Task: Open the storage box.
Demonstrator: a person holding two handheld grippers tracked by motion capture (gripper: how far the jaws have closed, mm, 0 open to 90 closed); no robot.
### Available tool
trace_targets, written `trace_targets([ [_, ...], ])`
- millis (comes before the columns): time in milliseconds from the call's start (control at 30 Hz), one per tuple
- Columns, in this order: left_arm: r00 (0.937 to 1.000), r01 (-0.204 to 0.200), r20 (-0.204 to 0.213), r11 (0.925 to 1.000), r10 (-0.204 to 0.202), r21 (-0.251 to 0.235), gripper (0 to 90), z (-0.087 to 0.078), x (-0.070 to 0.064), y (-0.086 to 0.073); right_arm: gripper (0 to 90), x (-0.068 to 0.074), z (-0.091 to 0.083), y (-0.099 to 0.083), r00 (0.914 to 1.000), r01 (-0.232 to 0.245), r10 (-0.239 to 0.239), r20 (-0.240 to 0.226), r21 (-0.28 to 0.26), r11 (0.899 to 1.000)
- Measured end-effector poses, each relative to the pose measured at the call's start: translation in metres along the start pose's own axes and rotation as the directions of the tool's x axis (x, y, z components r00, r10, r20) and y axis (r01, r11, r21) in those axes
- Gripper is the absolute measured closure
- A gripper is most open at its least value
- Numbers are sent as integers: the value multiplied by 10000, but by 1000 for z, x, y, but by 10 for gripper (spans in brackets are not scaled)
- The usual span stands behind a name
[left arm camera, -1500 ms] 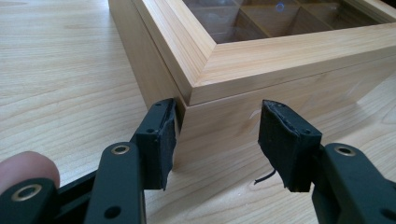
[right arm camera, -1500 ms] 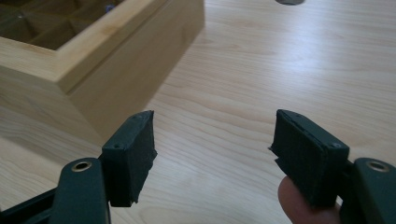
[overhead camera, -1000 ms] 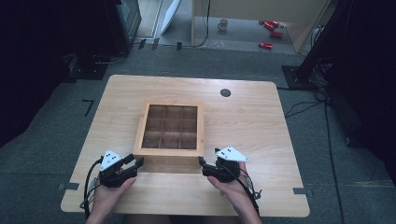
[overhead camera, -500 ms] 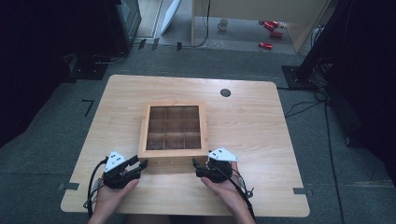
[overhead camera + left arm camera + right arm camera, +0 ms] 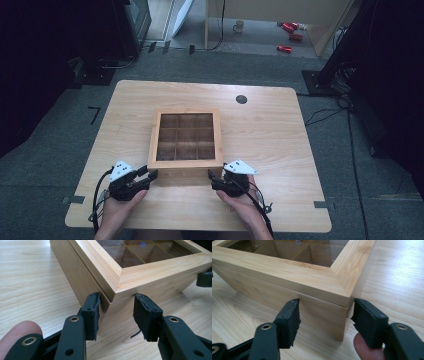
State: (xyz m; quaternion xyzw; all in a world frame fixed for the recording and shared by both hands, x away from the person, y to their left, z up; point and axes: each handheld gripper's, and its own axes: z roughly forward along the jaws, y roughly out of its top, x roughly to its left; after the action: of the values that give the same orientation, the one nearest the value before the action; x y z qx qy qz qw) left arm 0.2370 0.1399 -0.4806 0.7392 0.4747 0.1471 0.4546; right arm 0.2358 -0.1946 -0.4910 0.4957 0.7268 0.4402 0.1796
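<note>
A shallow wooden box (image 5: pixel 186 141) with a glass lid over a grid of compartments sits mid-table. My left gripper (image 5: pixel 149 175) is at its near left corner and my right gripper (image 5: pixel 212 176) at its near right corner. In the left gripper view the open jaws of the left gripper (image 5: pixel 117 308) straddle that corner of the box (image 5: pixel 140 275) just under the lid's lip. In the right gripper view the right gripper (image 5: pixel 325 313) stands open the same way around the other corner of the box (image 5: pixel 287 272). Neither gripper has clamped on anything.
The light wooden table (image 5: pixel 280 150) has a black round grommet (image 5: pixel 241 99) near its far edge. Its front edge runs just behind both hands. On the floor beyond the table lie red cans (image 5: pixel 290 31) and a cup (image 5: pixel 239 25).
My right gripper has moved left and in towards the box's near right corner. The left gripper has barely shifted.
</note>
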Motion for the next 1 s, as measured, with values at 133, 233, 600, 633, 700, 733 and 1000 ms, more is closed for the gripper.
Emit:
trace_targets([
  [133,10000,3,20,10000,-3,-43,590,-1,2,1,416,0,-3,2,9998,48,-50,-174,-169,9998],
  [233,10000,3,35,10000,-2,-68,589,-2,2,1,418,-3,-6,5,9990,-118,102,-427,-367,9993],
  [600,9994,281,204,9990,-274,-342,585,-5,2,6,432,-4,-5,8,9991,190,-202,-363,-326,9993],
  [633,9994,277,196,9990,-270,-346,584,-5,2,6,431,-5,-6,9,9992,178,-192,-365,-370,9992],
  [700,9995,270,177,9991,-265,-324,583,-4,2,6,432,-5,-7,11,9991,134,-152,-387,-466,9988],
  [733,9994,291,201,9989,-284,-359,582,-4,2,6,432,-5,-8,13,9991,134,-156,-397,-528,9985],
  [1000,9997,210,-107,9978,-217,-624,522,-7,6,5,434,0,-9,17,9972,727,-738,-155,-626,9954],
])
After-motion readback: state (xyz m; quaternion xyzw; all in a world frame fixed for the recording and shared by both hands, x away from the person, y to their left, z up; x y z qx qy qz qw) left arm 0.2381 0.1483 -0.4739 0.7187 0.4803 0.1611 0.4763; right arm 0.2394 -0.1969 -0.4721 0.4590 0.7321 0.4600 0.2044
